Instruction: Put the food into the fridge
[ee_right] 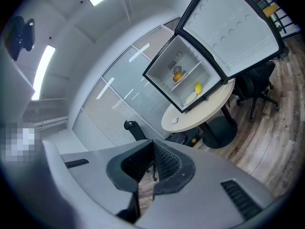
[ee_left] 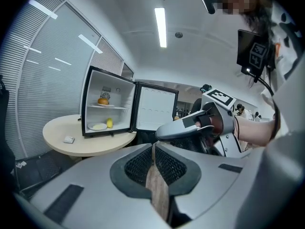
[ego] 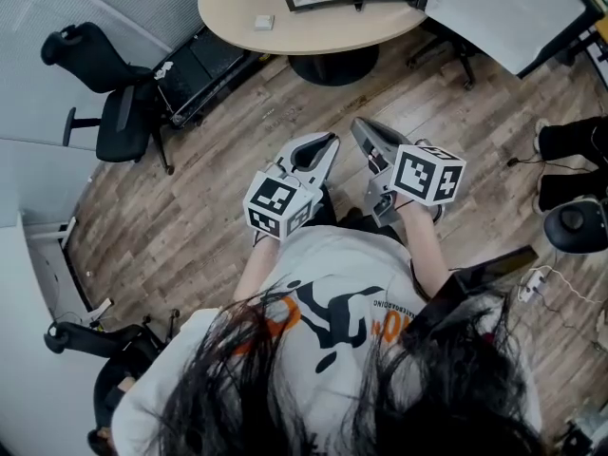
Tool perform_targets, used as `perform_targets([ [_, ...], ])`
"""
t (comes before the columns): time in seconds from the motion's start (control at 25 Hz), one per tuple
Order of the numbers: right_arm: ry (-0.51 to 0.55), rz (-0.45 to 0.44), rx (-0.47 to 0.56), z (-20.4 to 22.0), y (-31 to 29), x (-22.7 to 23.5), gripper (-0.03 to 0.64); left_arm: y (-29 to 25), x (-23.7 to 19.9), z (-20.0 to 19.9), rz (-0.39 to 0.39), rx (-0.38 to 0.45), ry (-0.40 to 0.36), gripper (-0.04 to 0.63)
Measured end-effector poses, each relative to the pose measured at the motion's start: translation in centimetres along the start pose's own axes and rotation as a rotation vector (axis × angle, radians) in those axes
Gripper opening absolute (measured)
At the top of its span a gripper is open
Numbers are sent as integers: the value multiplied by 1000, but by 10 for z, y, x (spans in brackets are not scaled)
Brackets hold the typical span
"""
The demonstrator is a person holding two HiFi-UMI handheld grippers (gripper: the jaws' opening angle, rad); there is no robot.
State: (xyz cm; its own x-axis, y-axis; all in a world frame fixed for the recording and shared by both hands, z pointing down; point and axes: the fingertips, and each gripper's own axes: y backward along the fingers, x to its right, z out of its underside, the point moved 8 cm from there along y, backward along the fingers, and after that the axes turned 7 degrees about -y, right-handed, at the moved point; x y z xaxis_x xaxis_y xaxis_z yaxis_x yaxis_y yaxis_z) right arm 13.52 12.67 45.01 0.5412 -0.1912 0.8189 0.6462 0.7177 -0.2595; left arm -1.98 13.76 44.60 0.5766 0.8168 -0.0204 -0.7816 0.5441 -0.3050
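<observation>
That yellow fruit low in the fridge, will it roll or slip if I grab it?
The yellow fruit looks rounded and small, so it would probably roll if nudged and feel light. It stands beside the plate, so a push could bump that.

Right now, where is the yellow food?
In the left gripper view, the yellow food is on the floor of the open fridge, just right of the plate, below the shelf with the orange food.

Round table (ee_left: 95, 144); fridge (ee_left: 121, 119) & sm. packet (ee_left: 69, 140) atop
</observation>
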Motion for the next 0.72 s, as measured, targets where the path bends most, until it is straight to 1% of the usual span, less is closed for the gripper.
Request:
perform_targets([
  [0.16, -2, 4, -7, 2, -1, 2, 17, -3, 1, 0, 13, -4, -9, 12],
  [0.28, 24, 30, 10, -2, -1, 0, 15, 0, 2, 0, 15, -6, -19, 13],
  [0.52, 42, 10, -37, 5, -16, -5, 15, 11, -15, 0, -26, 9, -15, 14],
  [0.72, 62, 14, -35, -3, -25, -4, 15, 9, -27, -2, -46, 15, -15, 14],
])
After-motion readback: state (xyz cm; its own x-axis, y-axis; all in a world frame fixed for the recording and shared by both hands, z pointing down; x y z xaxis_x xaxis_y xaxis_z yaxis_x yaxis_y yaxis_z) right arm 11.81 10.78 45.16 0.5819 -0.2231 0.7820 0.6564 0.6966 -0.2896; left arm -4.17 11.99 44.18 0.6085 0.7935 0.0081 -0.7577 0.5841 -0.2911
